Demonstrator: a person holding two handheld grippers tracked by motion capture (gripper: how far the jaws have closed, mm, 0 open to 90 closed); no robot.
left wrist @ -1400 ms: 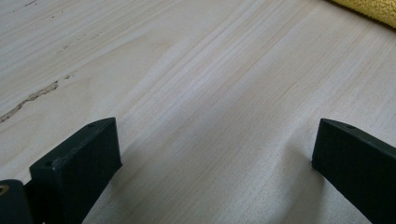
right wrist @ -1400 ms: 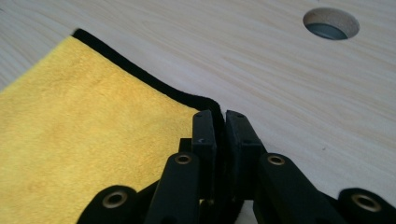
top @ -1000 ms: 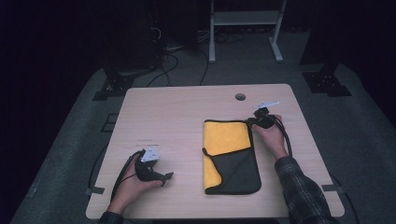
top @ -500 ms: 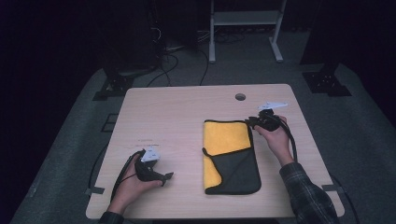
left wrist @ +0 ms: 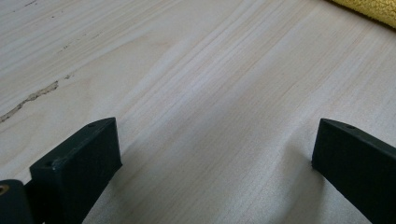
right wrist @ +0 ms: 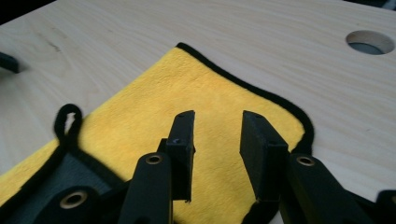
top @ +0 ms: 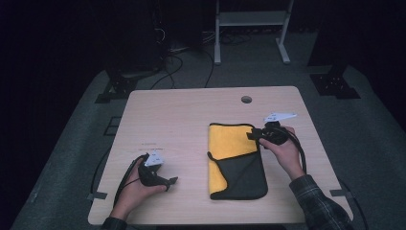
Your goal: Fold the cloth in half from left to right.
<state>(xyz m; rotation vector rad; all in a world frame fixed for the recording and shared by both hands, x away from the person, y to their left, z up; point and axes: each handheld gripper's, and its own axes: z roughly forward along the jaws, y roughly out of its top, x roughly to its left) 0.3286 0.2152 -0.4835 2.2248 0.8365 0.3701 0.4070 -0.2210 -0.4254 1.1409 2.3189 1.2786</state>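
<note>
Hovering right gripper (right wrist: 217, 140) over cloth (right wrist: 210, 93), jaws just opening

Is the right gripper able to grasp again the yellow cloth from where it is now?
Probably yes. The right gripper hangs just over the yellow cloth near its right edge, jaws just opened partway with nothing between them, and nothing blocks the way down.

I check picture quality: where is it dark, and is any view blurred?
High view: room black, only the table lit, soft. Left gripper view: bright, sharp wood grain. Right gripper view: yellow cloth clear, the right claw near the lens slightly soft.
</note>
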